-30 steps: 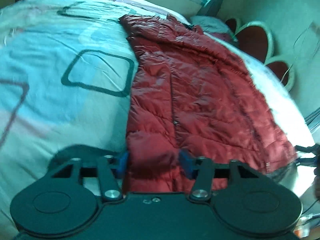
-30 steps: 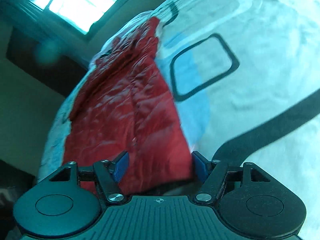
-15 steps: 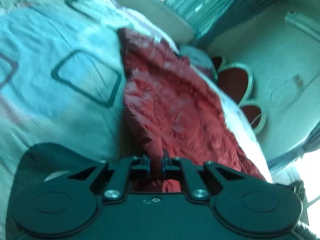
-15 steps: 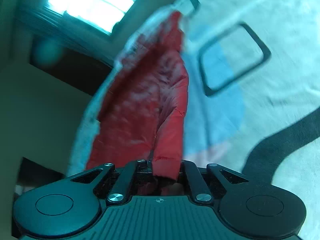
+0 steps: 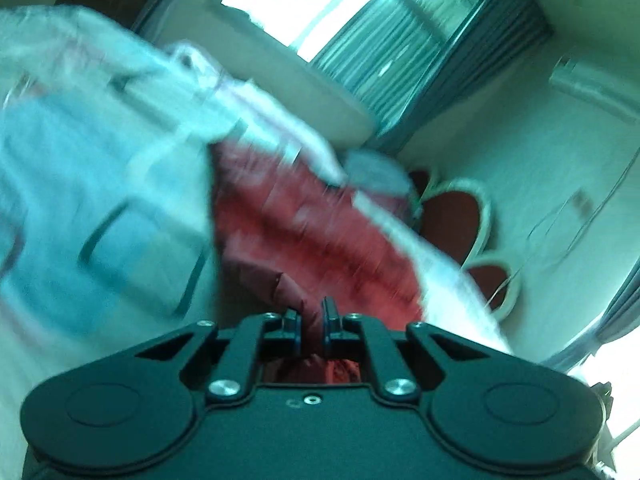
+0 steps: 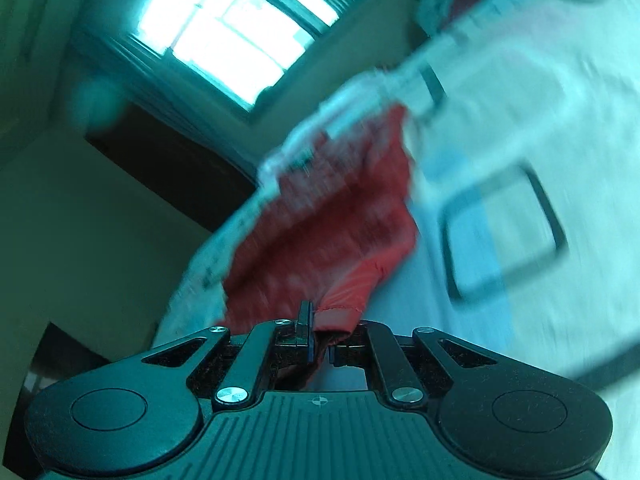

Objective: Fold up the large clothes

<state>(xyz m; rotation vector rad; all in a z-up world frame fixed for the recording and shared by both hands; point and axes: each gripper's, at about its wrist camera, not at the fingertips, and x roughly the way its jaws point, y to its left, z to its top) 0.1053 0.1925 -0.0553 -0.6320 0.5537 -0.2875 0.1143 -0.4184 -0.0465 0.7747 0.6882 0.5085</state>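
A red quilted jacket (image 5: 304,236) lies lengthwise on a bed, its near end lifted off the cover. My left gripper (image 5: 311,322) is shut on the jacket's near edge, with red fabric pinched between the jaws. My right gripper (image 6: 320,338) is shut on another part of the near edge; the jacket (image 6: 332,224) shows there too, with a hemmed fold bulging over the jaws. Both views are blurred by motion.
The bed cover (image 5: 80,200) is white and pale blue with dark rounded squares (image 6: 504,236). A window (image 6: 236,36) with curtains lies beyond the bed's far end. A red scalloped headboard (image 5: 456,216) stands along the wall.
Both grippers closed on the jacket's near edge and have lifted it. Both cameras tilted upward, so the window and walls now fill the upper views.
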